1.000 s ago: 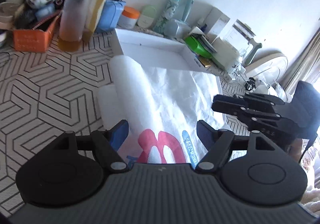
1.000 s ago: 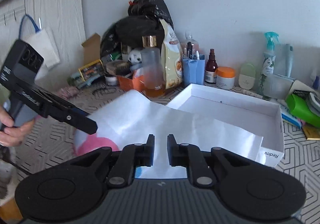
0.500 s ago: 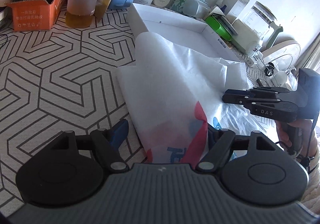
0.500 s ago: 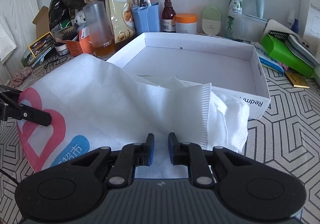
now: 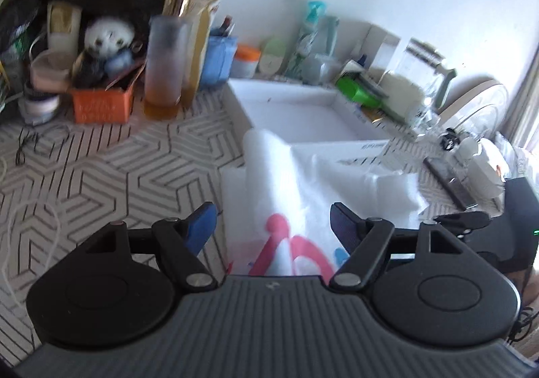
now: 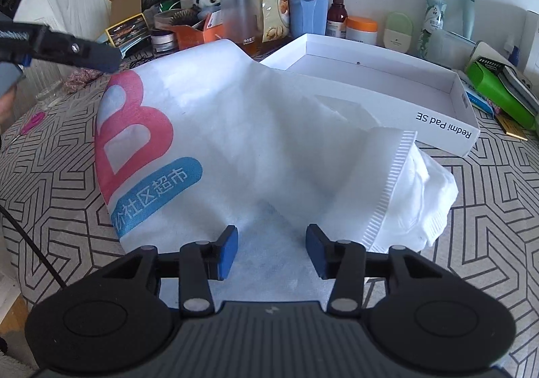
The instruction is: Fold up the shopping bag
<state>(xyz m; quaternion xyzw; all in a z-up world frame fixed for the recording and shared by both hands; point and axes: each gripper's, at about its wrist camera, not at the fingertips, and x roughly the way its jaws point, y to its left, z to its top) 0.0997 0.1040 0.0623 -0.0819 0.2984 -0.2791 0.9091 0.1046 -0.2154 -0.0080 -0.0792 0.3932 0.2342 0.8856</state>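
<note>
Both tongs stand with their fingers spread and nothing between them. Our left tongs (image 5: 273, 219) hover wide above the printed end of the shopping bag (image 6: 256, 142), and our right tongs (image 6: 271, 248) sit half-spread over its near edge, the blue pads clear of the cloth. We see the white bag lying loosely folded on the patterned worktop (image 6: 488, 209), its pink letter and blue label facing up on the left, its ribbed hem and bunched corner on the right. Its far side rests against the shallow white box (image 6: 448, 122). From the right view, the left tongs' dark fingertip pokes in just above the pink print.
</note>
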